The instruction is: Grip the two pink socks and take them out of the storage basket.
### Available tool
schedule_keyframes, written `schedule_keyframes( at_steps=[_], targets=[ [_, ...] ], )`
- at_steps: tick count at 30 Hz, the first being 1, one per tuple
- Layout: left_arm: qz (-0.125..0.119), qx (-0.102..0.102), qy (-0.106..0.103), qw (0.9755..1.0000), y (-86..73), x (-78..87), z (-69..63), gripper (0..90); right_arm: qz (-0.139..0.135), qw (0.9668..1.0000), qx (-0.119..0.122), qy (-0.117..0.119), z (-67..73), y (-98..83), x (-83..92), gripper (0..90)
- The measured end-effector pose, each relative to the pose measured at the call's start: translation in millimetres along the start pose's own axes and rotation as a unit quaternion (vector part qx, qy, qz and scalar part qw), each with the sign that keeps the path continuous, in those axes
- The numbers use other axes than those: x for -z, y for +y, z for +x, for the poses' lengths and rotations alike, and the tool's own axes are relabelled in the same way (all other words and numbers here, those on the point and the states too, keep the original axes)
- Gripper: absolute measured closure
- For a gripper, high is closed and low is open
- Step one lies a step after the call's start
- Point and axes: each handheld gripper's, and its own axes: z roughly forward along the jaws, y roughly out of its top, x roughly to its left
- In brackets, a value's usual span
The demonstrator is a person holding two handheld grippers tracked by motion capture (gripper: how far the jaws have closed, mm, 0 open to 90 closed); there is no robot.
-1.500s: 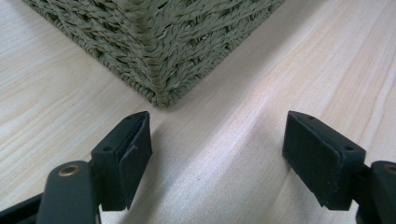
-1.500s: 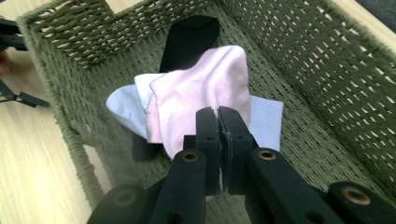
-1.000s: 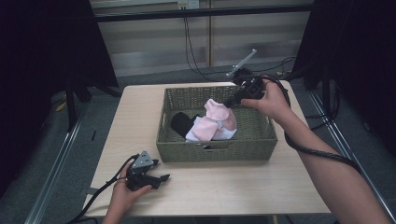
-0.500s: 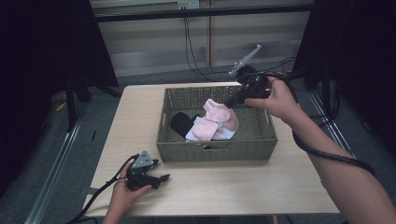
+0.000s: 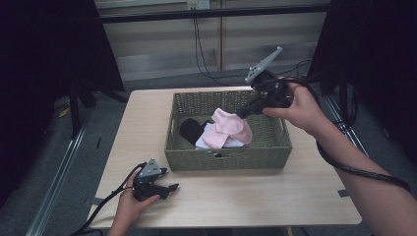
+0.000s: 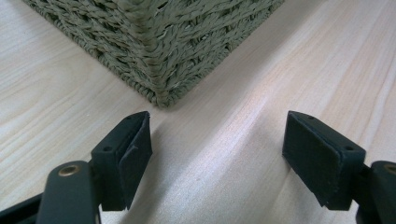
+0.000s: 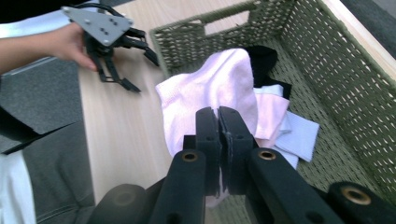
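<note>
Right of centre in the high view, the right gripper pinches a pink sock, jaws pressed together on the cloth, above the woven basket at mid-frame. At lower left, the left gripper rests on the table, jaws spread wide, holding nothing.

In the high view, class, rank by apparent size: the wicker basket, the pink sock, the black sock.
1. wicker basket, largest.
2. pink sock.
3. black sock, smallest, though other socks partly cover it.
</note>
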Motion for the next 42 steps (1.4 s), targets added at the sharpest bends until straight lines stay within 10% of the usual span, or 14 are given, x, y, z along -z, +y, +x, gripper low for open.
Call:
schedule_keyframes(
  at_steps=[17,24,42],
  targets=[
    [0.001,-0.002,-0.004,1.0,-0.2,0.1,0.5,23.6,-0.001,0.9974,0.039,0.06,56.1,-11.9,1.5,86.5],
    [0.002,-0.002,-0.004,1.0,-0.1,0.1,0.6,23.6,-0.013,0.995,0.041,0.09,69.5,-20.3,-14.2,66.3],
    [0.0,0.001,-0.004,1.0,-0.2,-0.1,0.3,23.4,0.011,0.9983,-0.057,-0.006,-11.0,-34.1,-64.3,57.3]
  ],
)
